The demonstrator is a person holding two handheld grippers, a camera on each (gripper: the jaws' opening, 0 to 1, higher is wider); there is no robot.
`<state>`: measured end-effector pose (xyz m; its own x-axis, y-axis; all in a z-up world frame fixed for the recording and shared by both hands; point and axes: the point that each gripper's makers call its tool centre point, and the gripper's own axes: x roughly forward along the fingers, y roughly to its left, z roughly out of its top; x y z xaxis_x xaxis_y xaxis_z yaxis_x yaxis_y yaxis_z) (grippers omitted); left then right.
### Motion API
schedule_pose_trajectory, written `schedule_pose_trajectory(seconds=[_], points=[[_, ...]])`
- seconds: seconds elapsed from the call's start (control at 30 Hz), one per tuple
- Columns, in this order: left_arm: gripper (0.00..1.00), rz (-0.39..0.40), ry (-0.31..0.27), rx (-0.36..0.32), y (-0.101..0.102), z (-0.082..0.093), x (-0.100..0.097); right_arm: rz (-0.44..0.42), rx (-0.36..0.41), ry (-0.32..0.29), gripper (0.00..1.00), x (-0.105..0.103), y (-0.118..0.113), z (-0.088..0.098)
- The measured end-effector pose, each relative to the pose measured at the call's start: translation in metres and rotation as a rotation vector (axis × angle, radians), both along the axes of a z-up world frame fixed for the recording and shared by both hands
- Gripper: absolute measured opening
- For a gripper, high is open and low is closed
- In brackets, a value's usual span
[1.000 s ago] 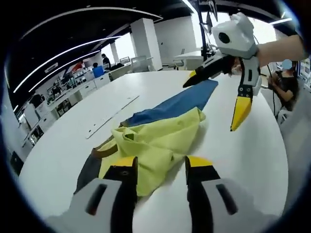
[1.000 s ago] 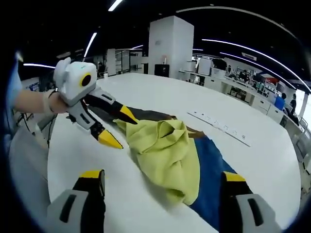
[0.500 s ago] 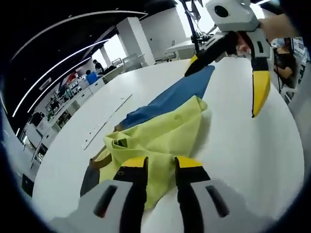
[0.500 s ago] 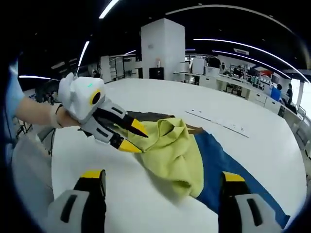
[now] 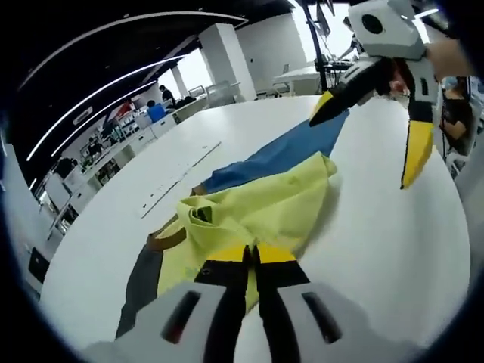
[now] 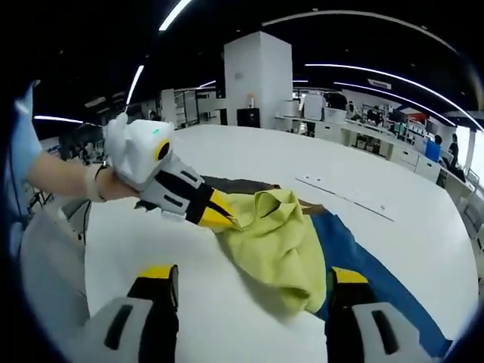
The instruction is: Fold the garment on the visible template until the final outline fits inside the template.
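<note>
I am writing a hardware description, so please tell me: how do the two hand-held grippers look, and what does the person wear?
Each hand-held gripper, left and right, has a white rounded body, black jaws and yellow tips. The left one shows a small green light on its body. A light blue sleeve covers the person's left arm.

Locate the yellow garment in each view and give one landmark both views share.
Left gripper view: yellow garment at centre, just above the left claw, which is shut on its near edge.
Right gripper view: yellow garment at centre, its left edge pinched by the left claw.
Shared landmark: the blue cloth beside it.
</note>
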<state>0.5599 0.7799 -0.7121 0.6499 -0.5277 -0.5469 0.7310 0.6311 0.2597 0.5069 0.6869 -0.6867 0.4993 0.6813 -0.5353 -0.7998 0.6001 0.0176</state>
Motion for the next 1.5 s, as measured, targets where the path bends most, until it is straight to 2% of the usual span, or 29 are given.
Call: schedule_pose_trajectory(seconds=[0.13, 0.27, 0.33, 0.4, 0.47, 0.53, 0.57, 0.6, 0.63, 0.7, 0.73, 0.8, 0.87, 1.0, 1.07, 1.17, 1.5], points=[[0.00, 0.046, -0.004, -0.020, 0.023, 0.011, 0.006, 0.056, -0.045, -0.047, 0.59, 0.000, 0.023, -0.004], [0.00, 0.074, -0.004, -0.026, 0.036, 0.015, 0.005, 0.106, -0.044, -0.050, 0.46, -0.003, 0.052, -0.008], [0.00, 0.083, -0.007, -0.027, 0.041, 0.017, 0.005, 0.132, -0.072, -0.053, 0.41, -0.006, 0.061, -0.014], [0.00, 0.087, -0.009, -0.028, 0.043, 0.018, 0.004, 0.172, -0.113, -0.078, 0.29, -0.009, 0.071, -0.020], [0.00, 0.092, -0.008, -0.032, 0.044, 0.019, 0.003, 0.177, -0.119, -0.092, 0.18, -0.011, 0.080, -0.023], [0.00, 0.096, -0.004, -0.039, 0.044, 0.019, 0.002, 0.182, -0.148, -0.107, 0.17, -0.008, 0.084, -0.028], [0.00, 0.096, -0.003, -0.038, 0.044, 0.019, 0.002, 0.179, -0.207, -0.147, 0.16, -0.002, 0.083, -0.033], [0.00, 0.096, -0.002, -0.039, 0.044, 0.018, 0.001, 0.176, -0.244, -0.161, 0.13, 0.001, 0.082, -0.036], [0.00, 0.095, 0.000, -0.040, 0.044, 0.018, 0.000, 0.161, -0.264, -0.166, 0.10, 0.004, 0.081, -0.039], [0.00, 0.097, 0.004, -0.044, 0.044, 0.017, -0.001, 0.180, -0.315, -0.227, 0.08, 0.011, 0.085, -0.041], [0.00, 0.097, 0.005, -0.046, 0.043, 0.017, -0.001, 0.193, -0.338, -0.234, 0.08, 0.011, 0.087, -0.045], [0.00, 0.099, 0.009, -0.051, 0.043, 0.017, -0.002, 0.175, -0.420, -0.277, 0.05, 0.019, 0.082, -0.050], [0.00, 0.099, 0.011, -0.053, 0.043, 0.016, -0.003, 0.176, -0.417, -0.274, 0.02, 0.021, 0.085, -0.055], [0.00, 0.101, 0.016, -0.056, 0.043, 0.016, -0.003, 0.170, -0.458, -0.280, 0.02, 0.027, 0.083, -0.064], [0.00, 0.103, 0.018, -0.058, 0.044, 0.016, -0.003, 0.146, -0.444, -0.246, 0.03, 0.030, 0.081, -0.067], [0.00, 0.107, 0.020, -0.057, 0.047, 0.015, -0.002, 0.139, -0.440, -0.234, 0.01, 0.031, 0.080, -0.069], [0.00, 0.115, 0.023, -0.056, 0.054, 0.016, -0.006, 0.093, -0.377, -0.208, 0.00, 0.024, 0.067, -0.048]])
